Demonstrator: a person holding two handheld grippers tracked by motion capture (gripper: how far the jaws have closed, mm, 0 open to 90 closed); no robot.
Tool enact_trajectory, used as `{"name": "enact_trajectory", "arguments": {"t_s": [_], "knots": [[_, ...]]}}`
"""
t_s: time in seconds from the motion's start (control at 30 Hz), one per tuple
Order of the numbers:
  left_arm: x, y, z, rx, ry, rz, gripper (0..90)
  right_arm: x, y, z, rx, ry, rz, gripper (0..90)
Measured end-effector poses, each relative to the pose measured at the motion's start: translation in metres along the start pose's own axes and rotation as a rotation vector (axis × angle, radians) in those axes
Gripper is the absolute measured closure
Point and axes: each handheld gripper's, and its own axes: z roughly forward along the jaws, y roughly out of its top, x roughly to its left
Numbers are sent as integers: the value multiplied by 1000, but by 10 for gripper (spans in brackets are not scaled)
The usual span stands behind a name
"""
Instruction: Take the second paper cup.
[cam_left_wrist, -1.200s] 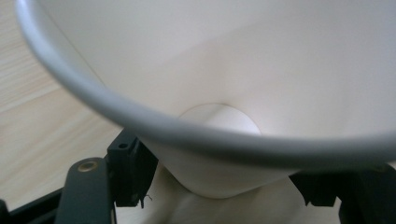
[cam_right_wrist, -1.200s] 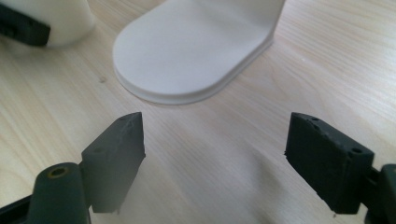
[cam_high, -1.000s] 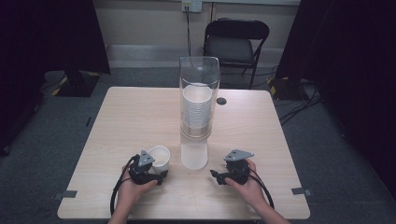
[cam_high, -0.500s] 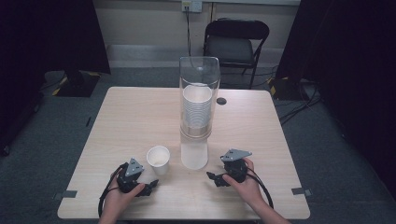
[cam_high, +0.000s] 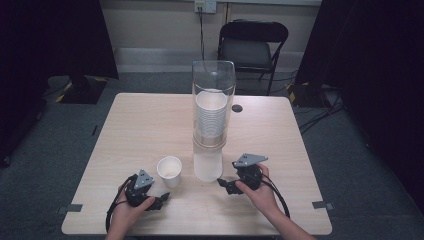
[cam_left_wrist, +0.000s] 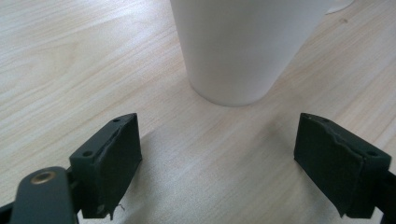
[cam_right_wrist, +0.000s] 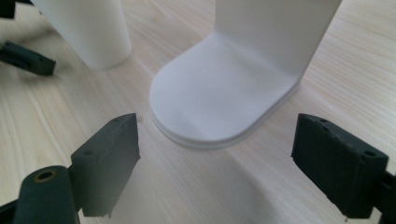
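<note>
Here the left gripper (cam_high: 159, 201) lies low on the table (cam_high: 140, 130) in the person's left hand (cam_high: 131, 207), its jaws having just been opening and now spread wide with nothing between them. Just ahead of it stands a white paper cup (cam_high: 169, 171), upright and clear of both pads; in the left gripper view the cup (cam_left_wrist: 243, 46) sits a little beyond the fingertips (cam_left_wrist: 119, 154), over bare wood. The right gripper (cam_high: 224, 184), held in the right hand (cam_high: 257, 192), has also just been opening and holds nothing. Right in front of it is the white base (cam_right_wrist: 219, 102) of the clear cup dispenser (cam_high: 213, 95), a tall tube with a stack of cups (cam_high: 210, 117) inside. From the right gripper, the loose cup (cam_right_wrist: 88, 28) stands beyond the base, with the left gripper's black jaw beside it.
</note>
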Motion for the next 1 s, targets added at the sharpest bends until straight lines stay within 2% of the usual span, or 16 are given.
{"name": "enact_trajectory", "arguments": {"t_s": [0.13, 0.27, 0.33, 0.4, 0.5, 0.53, 0.63, 0.7, 0.73, 0.83, 1.0], "knots": [[0, 0, 0, 0, 0, 1, 143, 1, 10, 2, -8, 1, -7, 148], [0, 0, 0, 0, 0, 1, 142, 3, 18, 4, -33, 40, 16, 147], [0, 0, 0, 0, 0, 1, 142, 4, 21, 5, -39, 44, 7, 151], [0, 0, 0, 0, 0, 1, 142, 4, 25, 5, -52, 22, 7, 152], [0, 0, 0, 1, 0, 1, 142, 4, 31, 6, -79, 39, 31, 181], [0, 0, 0, 0, 0, 0, 143, 3, 34, 7, -81, 31, 31, 179], [0, 0, 0, 1, 0, 1, 142, 4, 45, 8, -108, 12, 4, 184], [0, 0, 0, 1, 0, 1, 142, 4, 48, 8, -112, 10, 4, 187], [0, 0, 0, 1, -1, 0, 138, 3, 56, 9, -126, 11, 4, 189], [0, 0, 0, 4, -3, 1, 136, 2, 66, 11, -148, 3, 4, 193], [0, 0, 0, 4, -3, 2, 136, 2, 75, 14, -160, -1, -3, 225]]}}
